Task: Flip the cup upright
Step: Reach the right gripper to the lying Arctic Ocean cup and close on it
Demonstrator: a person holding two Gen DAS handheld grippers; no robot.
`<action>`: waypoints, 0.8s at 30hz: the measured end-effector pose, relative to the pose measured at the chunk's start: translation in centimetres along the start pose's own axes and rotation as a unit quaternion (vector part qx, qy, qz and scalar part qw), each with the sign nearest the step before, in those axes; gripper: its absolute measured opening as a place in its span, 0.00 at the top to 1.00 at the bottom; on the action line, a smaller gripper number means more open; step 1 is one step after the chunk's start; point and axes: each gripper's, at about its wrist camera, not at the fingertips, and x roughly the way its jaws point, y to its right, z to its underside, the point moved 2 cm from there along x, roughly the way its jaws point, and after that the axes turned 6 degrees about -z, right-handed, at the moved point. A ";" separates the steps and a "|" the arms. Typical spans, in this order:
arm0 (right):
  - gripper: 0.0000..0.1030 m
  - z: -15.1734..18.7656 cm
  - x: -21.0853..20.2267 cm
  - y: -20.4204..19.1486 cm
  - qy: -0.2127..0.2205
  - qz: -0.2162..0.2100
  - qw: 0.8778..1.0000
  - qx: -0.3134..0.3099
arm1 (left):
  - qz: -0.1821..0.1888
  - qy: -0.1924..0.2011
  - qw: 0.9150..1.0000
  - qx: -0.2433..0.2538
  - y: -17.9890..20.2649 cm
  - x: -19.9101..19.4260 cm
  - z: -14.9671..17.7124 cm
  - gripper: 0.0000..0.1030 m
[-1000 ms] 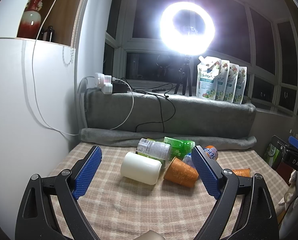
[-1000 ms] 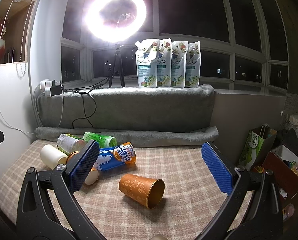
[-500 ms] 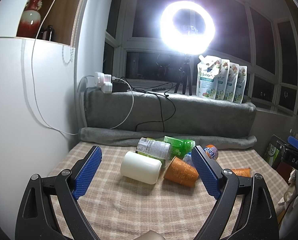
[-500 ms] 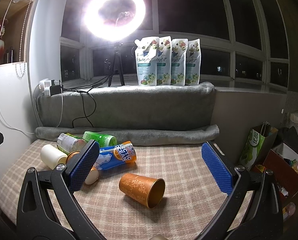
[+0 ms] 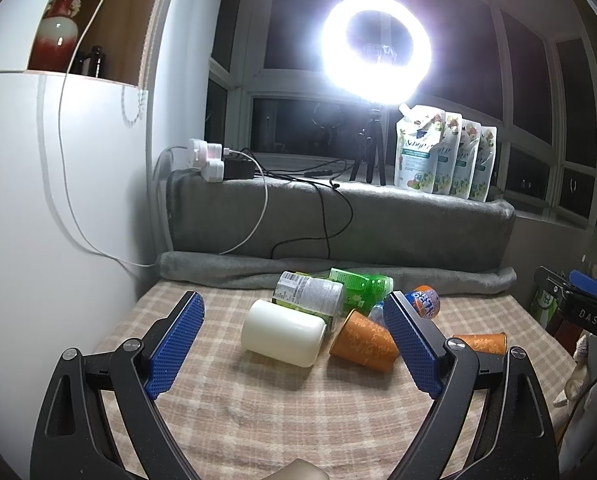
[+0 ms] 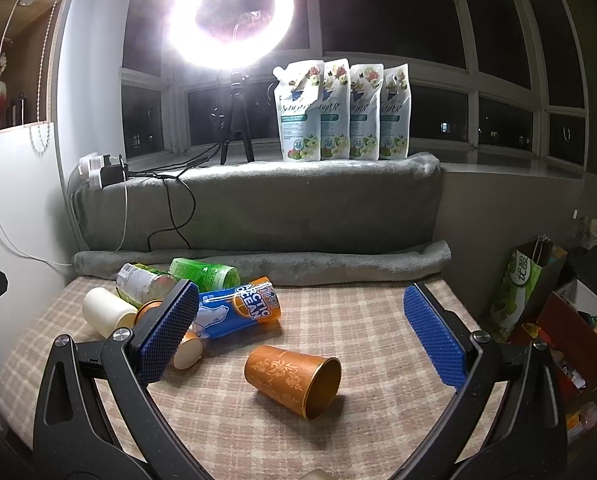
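Observation:
An orange patterned cup [image 6: 292,378] lies on its side on the checked cloth, its open mouth toward the right front. My right gripper [image 6: 298,328] is open and empty, above and around the cup without touching it. The same cup shows small at the right in the left wrist view [image 5: 480,342]. My left gripper [image 5: 294,342] is open and empty, facing a white cylinder [image 5: 282,338] and a second orange cup [image 5: 364,340], both lying on their sides.
A pile of fallen items lies at the back left: a blue Arctic Ocean bottle [image 6: 238,312], a green bottle [image 6: 204,274], a labelled jar [image 6: 142,286]. A grey blanket roll [image 6: 258,260] edges the table. Bags and boxes [image 6: 530,292] stand off the right edge.
Both views have shifted very slightly; the objects and both open grippers stay where they were.

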 end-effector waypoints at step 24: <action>0.08 1.6 17.2 2.6 -0.242 -0.138 0.929 0.242 | 0.003 -0.063 0.998 0.000 -1.5 2.3 2.0 0.12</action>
